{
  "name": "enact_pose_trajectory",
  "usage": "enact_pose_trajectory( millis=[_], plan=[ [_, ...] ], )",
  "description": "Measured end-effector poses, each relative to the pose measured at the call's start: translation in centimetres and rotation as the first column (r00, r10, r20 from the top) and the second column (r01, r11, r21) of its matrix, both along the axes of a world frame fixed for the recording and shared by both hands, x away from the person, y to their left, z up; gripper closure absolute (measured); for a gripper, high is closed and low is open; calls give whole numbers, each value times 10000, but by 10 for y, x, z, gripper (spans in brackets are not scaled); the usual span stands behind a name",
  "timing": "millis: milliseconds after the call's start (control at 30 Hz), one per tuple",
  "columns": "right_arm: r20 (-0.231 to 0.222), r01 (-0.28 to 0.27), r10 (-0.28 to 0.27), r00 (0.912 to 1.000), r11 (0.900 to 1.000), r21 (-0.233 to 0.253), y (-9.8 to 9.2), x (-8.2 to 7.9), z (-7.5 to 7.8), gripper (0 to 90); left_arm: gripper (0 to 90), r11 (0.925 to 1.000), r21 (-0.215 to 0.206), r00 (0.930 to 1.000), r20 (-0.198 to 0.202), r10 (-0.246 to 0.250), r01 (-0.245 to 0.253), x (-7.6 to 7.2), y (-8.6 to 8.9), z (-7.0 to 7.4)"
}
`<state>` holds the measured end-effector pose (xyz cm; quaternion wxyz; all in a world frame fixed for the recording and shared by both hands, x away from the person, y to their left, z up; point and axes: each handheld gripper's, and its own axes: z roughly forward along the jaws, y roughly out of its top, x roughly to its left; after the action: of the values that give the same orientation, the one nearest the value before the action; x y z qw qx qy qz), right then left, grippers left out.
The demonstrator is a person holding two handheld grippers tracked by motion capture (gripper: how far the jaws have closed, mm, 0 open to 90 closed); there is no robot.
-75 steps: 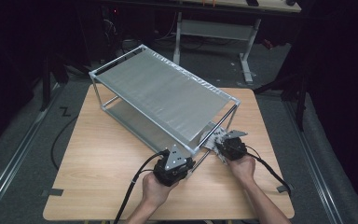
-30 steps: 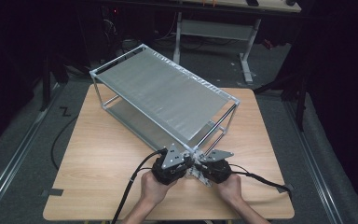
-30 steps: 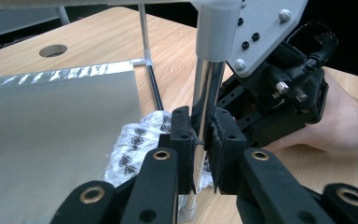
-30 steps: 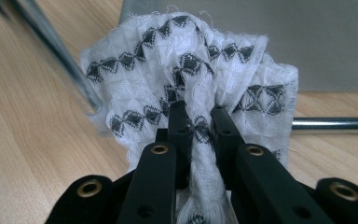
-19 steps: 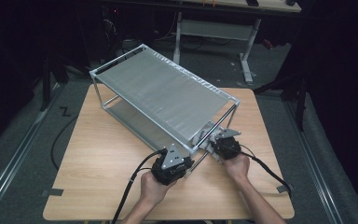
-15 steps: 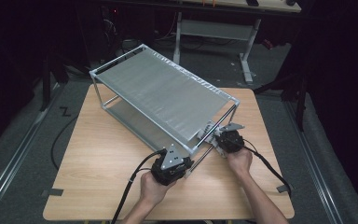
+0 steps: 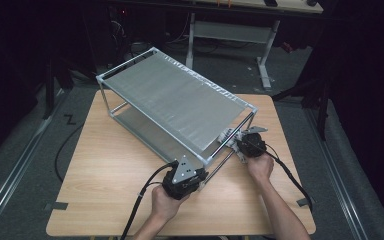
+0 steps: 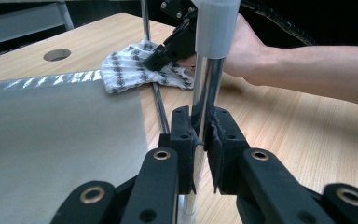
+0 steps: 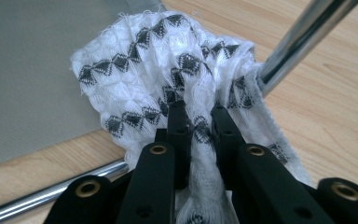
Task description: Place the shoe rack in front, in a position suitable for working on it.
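L tongs [image 8: 200, 140] clamp rack leg [image 8: 207, 84]; R tongs [image 9: 198, 123] pinch patterned cloth [image 9: 168, 70] against lower rail [image 9: 303, 32].

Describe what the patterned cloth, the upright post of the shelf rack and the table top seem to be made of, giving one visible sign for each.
White cloth with black bow-shaped marks: looks like a soft woven or knitted textile; fuzzy looped threads, bunching in the right claw.
Shiny round rack post: likely polished or chromed metal; mirror-like reflections. Its pale cap may be plastic.
Light brown table top: wood or wood-look laminate; straight grain lines, matte sheen.

White cloth [image 9: 186, 84] (black bow pattern) lies bunched against the shelf frame's [image 7: 175, 100] chrome post [image 8: 205, 93].
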<state>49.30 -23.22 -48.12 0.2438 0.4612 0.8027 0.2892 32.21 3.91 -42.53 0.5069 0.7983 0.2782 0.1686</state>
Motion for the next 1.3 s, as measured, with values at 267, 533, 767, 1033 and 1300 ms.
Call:
enact_pose_trajectory(
  millis=[267,533,767,1033,1300],
  plan=[
    [59,-1308,1309,9914,9912,-181,17,-35,-2,817,809,10000,-25,10000,0,-8,8,0,0,0],
    [18,-2865,2867,9580,9573,389,37,-90,-8,817,809,10000,-7,10000,-21,-7,7,0,0,0],
    [-148,-3801,3833,9235,9197,987,52,-123,-10,817,809,10000,2,10000,-3,-1,1,1,-2,0],
    [-225,-4066,4125,9107,9046,1280,54,-137,-11,817,809,10000,-12,10000,4,-8,8,1,-4,0],
    [-228,-4165,4219,9064,9011,1204,54,-136,-13,818,809,10000,-20,10000,7,8,-8,1,-5,0]
  ],
)
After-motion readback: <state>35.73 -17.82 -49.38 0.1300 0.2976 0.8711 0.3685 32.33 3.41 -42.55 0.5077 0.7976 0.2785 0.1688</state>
